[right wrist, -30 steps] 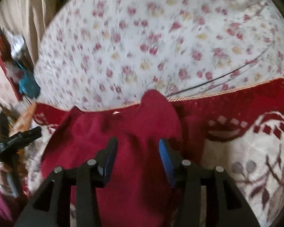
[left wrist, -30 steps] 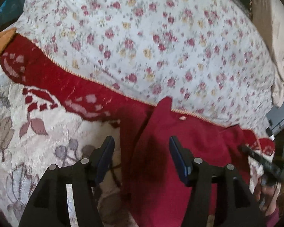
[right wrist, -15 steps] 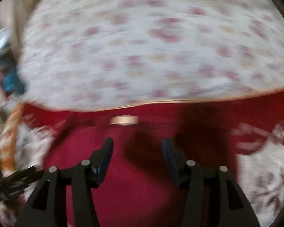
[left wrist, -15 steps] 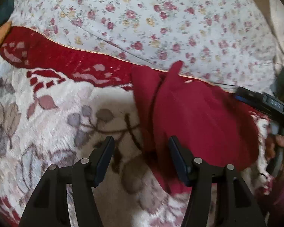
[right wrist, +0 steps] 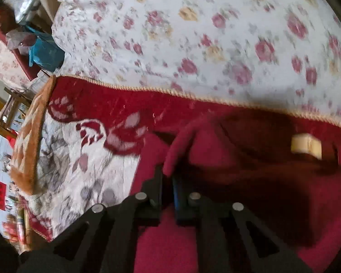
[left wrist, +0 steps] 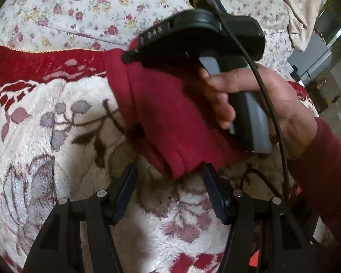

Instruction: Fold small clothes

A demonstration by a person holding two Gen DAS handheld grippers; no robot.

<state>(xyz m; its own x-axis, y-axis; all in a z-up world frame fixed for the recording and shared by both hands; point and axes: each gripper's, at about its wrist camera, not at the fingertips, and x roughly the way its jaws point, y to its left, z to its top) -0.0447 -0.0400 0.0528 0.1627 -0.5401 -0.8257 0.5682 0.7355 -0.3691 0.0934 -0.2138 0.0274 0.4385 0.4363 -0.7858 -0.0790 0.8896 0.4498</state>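
A small dark red garment (left wrist: pixel 170 113) lies on a cream and red floral blanket (left wrist: pixel 56 136). In the left wrist view my left gripper (left wrist: pixel 169 193) is open and empty, just short of the garment's near folded edge. The right gripper's body (left wrist: pixel 200 38) and the hand holding it reach over the garment's top. In the right wrist view my right gripper (right wrist: pixel 168 179) is shut on a fold of the red garment (right wrist: pixel 250 182) near its neck, beside a cream label (right wrist: pixel 305 146).
A white sheet with red flowers (right wrist: pixel 193 34) covers the bed beyond the blanket's red border (right wrist: pixel 125 104). A black cable (left wrist: pixel 268 104) hangs from the right gripper. Clutter and a teal bag (right wrist: pixel 45 52) lie off the bed's left side. An orange cloth (right wrist: pixel 31 136) lies on the blanket's left edge.
My right gripper has closed on the garment near the neck. My left gripper has drawn back toward the garment's near edge, still open. The garment now looks folded narrower.
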